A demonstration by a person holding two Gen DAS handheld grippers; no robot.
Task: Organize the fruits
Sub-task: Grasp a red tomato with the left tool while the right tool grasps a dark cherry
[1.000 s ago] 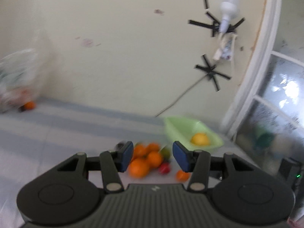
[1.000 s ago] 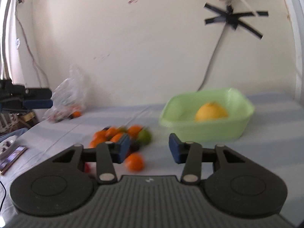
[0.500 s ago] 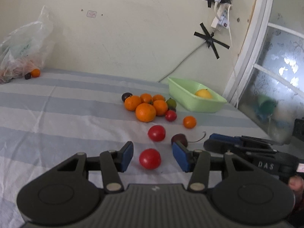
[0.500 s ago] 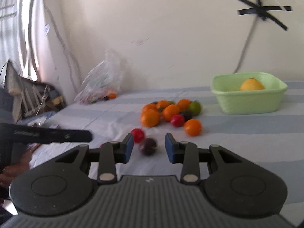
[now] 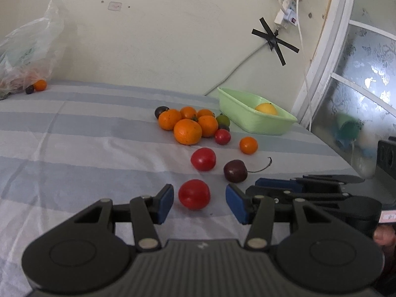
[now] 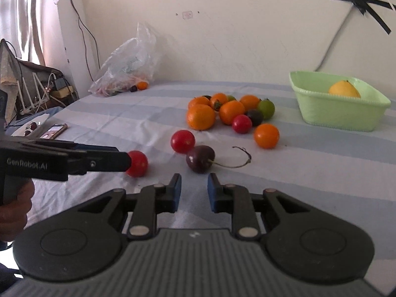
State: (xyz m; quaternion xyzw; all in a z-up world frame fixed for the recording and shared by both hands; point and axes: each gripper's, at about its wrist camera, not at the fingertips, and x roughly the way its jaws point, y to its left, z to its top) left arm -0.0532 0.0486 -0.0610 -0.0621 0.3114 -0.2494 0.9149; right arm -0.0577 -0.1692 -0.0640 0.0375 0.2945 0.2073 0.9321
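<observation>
My left gripper (image 5: 198,201) is open, its blue pads on either side of a red tomato (image 5: 194,194) on the striped sheet, not touching it. That tomato also shows in the right wrist view (image 6: 137,163). My right gripper (image 6: 193,190) is open and empty, just short of a dark cherry (image 6: 200,159) with a long stem. A second red tomato (image 5: 203,159) lies behind. A cluster of oranges (image 5: 187,131), a green fruit (image 6: 266,109) and a small red one (image 6: 241,123) lies further back. A green tub (image 6: 339,113) holds a yellow fruit (image 6: 344,89).
A clear plastic bag (image 6: 128,66) with more fruit lies by the far wall at the left. A phone (image 6: 53,131) and sunglasses (image 6: 31,126) lie at the sheet's left edge. A cable and taped power strip (image 5: 285,17) hang on the wall. A window (image 5: 358,79) is at the right.
Both grippers have dropped low and come closer to the sheet. The left one now frames the red tomato more closely; the right one has closed in on the cherry.
</observation>
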